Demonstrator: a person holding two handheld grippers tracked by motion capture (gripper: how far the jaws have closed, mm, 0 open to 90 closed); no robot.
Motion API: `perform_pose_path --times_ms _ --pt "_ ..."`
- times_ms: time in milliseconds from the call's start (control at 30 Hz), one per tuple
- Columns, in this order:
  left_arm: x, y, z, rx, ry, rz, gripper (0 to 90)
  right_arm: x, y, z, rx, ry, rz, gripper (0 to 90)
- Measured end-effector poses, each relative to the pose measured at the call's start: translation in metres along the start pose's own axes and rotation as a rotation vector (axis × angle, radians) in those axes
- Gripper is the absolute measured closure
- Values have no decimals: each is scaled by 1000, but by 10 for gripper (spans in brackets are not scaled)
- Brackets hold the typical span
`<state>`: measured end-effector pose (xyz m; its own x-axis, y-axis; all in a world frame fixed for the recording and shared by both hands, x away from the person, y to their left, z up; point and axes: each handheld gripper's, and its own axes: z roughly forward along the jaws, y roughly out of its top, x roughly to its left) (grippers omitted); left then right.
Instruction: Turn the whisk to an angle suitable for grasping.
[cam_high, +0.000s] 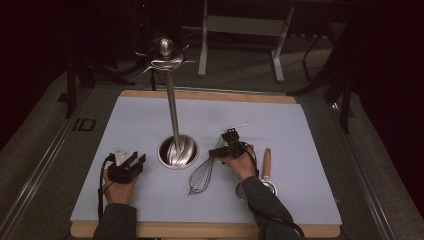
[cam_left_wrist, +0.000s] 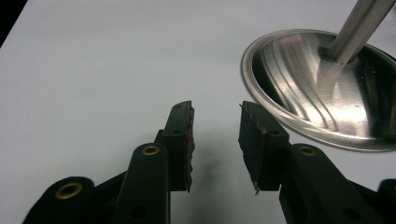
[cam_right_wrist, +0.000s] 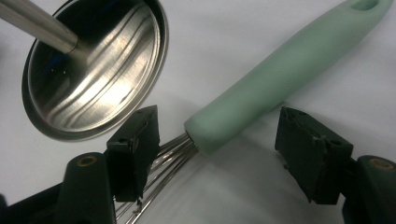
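A whisk (cam_high: 201, 176) with a pale green handle (cam_right_wrist: 280, 70) lies on the light mat, just right of the steel stand's round base (cam_high: 178, 152). My right gripper (cam_high: 231, 142) hangs over the handle end. Its jaws stand open on either side of the handle (cam_right_wrist: 217, 116), near where the wires enter it, and the pads are clear of it. My left gripper (cam_high: 132, 162) rests on the mat left of the base. It is open, with nothing between its fingers (cam_left_wrist: 215, 109). The base (cam_left_wrist: 322, 93) lies just ahead of it to the right.
From the base a tall steel pole (cam_high: 172, 105) rises to a knob with hooks (cam_high: 166, 57). A wooden-handled strainer (cam_high: 266, 162) lies right of my right hand. A thin pale rod (cam_high: 239, 125) lies beyond the right gripper. The mat (cam_high: 300, 130) covers a wooden board.
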<state>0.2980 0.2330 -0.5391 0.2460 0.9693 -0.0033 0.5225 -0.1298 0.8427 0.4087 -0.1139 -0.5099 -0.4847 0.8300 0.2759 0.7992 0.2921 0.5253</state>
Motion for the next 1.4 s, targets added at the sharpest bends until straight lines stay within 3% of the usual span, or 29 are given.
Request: perform_pose_path --times_ms 367,667,700,800,867,1000,1133,1200,1233,1300,1400 --pt "0 0 0 1 3 -1 644 9 2 9 23 -35 1 350" --pt "0 0 0 2 2 -2 641 21 3 11 72 -71 -110 507" --pt "0 0 0 1 2 -2 640 24 2 11 86 -84 -148 551" --pt "0 0 0 4 1 -3 636 25 0 9 104 -71 -160 602" --pt "0 0 0 4 2 -4 636 25 0 9 107 -69 -160 616" --pt "0 0 0 5 3 -4 634 18 1 8 109 24 -93 573" --pt "0 0 1 8 4 -6 631 19 3 10 129 67 -68 589" --pt "0 0 1 8 5 -7 630 20 4 11 137 65 -70 603" --pt "0 0 1 8 5 -7 630 25 5 12 150 28 -92 642" --pt "0 0 1 8 5 -6 629 28 7 12 161 7 -97 655" --pt "0 0 1 8 5 -8 629 29 8 13 165 3 -85 667"
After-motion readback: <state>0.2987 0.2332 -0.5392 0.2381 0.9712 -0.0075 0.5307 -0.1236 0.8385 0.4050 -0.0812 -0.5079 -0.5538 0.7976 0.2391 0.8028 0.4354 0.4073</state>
